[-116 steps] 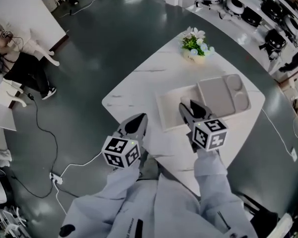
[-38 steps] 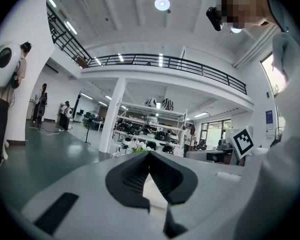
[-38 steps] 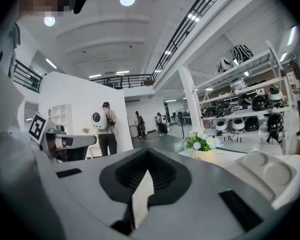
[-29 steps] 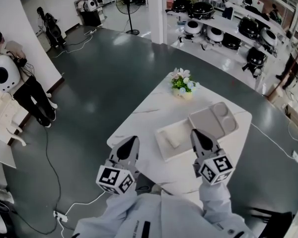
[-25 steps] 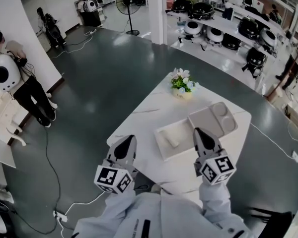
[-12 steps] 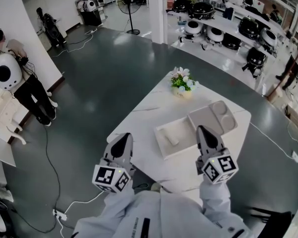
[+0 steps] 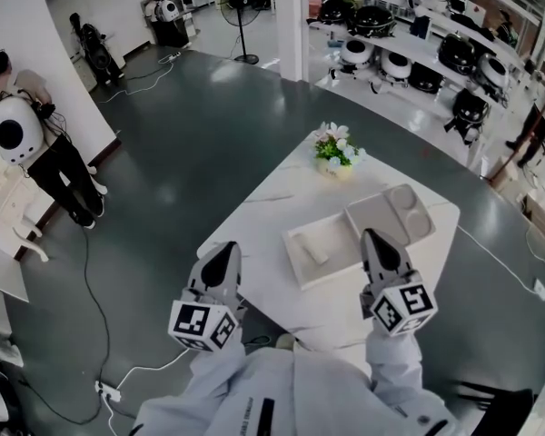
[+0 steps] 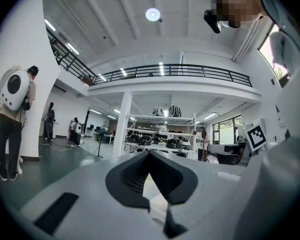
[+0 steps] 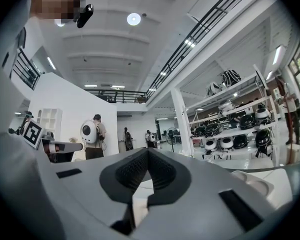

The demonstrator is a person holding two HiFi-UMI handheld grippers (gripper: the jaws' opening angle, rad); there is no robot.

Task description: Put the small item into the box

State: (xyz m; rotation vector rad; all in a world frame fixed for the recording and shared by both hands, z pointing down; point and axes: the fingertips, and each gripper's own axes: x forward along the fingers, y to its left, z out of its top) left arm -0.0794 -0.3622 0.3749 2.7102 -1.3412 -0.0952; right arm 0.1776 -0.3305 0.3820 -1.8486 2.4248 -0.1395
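Change: right claw drawn back off the box, left claw likewise, near the body; both pinched shut, nothing held. Probable meaning: placing finished.
Bench: white marble-veined slab, angular.
Box: shallow white rectangle, matte.
Tray: grey, moulded, rounded compartments, touching box's far side.
Flowers: small pastel posy, far corner.
Item: pale oblong, smooth, lying inside box.

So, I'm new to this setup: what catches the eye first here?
The left hand-held gripper and right hand-held gripper, both shut and empty, hover at the near edge of a white table. Beyond them lies a shallow white box with a small item inside, and a flower bouquet stands at the far corner.
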